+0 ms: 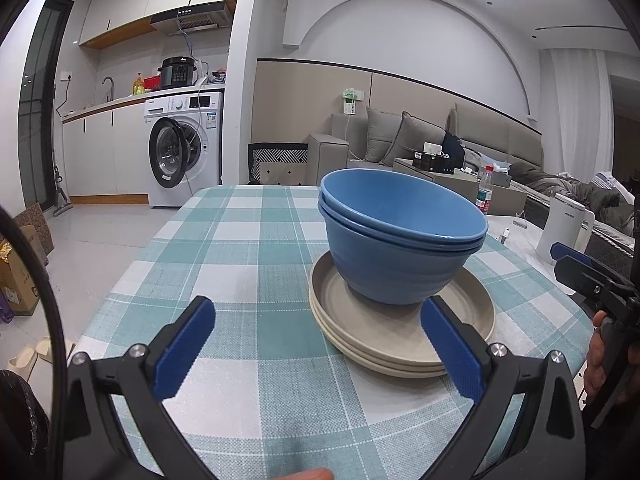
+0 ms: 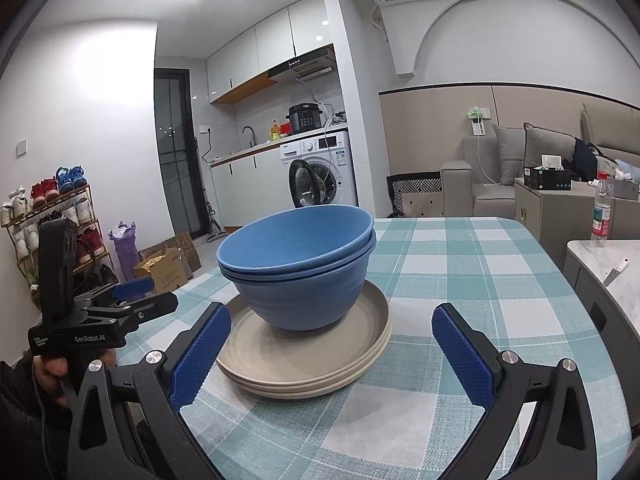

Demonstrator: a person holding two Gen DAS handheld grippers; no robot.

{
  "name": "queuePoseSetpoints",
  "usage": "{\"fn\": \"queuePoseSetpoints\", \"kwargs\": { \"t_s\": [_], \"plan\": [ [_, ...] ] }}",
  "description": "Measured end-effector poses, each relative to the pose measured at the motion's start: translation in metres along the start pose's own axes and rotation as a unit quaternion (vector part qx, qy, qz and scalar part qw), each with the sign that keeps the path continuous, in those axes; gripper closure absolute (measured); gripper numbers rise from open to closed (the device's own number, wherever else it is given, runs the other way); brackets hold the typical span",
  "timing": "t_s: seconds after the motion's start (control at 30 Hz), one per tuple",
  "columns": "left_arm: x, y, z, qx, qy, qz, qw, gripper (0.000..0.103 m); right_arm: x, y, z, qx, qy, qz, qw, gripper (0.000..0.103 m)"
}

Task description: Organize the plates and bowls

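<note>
Facing one stack from either side, both grippers hold nothing and stand wide open. Left gripper: its jaws are spread, and the stack sits just ahead and to its right, the right-hand finger close against the rim of the beige plates. Three plate rims seem to show, though the count is uncertain. Two nested blue bowls rest on the top plate, upright and slightly off-centre.

Right gripper: jaws equally spread, with the same plates just ahead and slightly left, the left-hand finger near their rim, and the bowls directly beyond.

Handling, as judged: the ware looks matte, like light rigid plastic or fibre composite, so stiff, not heavy and unlikely to shatter, yet smooth enough to slip. A pinch across the upper bowl's rim, one finger inside and one outside, appears the surest hold. The plates lie flat on the checked tablecloth, leaving little edge to get under. Lifting the lower bowl would carry the upper one along.

Surroundings: the cloth around the stack lies open, so nothing blocks the approach except the opposite gripper, visible at the far right edge of the left view. A water bottle and a white appliance stand well apart, off the table.
</note>
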State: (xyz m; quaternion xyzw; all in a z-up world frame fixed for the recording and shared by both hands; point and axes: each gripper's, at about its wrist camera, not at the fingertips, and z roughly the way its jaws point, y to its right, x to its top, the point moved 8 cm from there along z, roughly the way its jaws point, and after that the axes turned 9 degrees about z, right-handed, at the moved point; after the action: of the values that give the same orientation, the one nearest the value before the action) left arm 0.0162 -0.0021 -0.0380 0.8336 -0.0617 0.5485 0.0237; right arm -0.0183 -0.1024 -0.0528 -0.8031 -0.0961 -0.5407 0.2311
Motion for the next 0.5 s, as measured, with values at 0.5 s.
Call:
{"fn": "queuePoseSetpoints", "kwargs": {
  "t_s": [0.5],
  "plan": [
    [0.0013,-0.0014,-0.0016,0.002,-0.001,-0.002,1.0000,0.000,0.0036,0.0005,-0.0060,0.003,0.013,0.002,1.000,0.001]
  ]
}}
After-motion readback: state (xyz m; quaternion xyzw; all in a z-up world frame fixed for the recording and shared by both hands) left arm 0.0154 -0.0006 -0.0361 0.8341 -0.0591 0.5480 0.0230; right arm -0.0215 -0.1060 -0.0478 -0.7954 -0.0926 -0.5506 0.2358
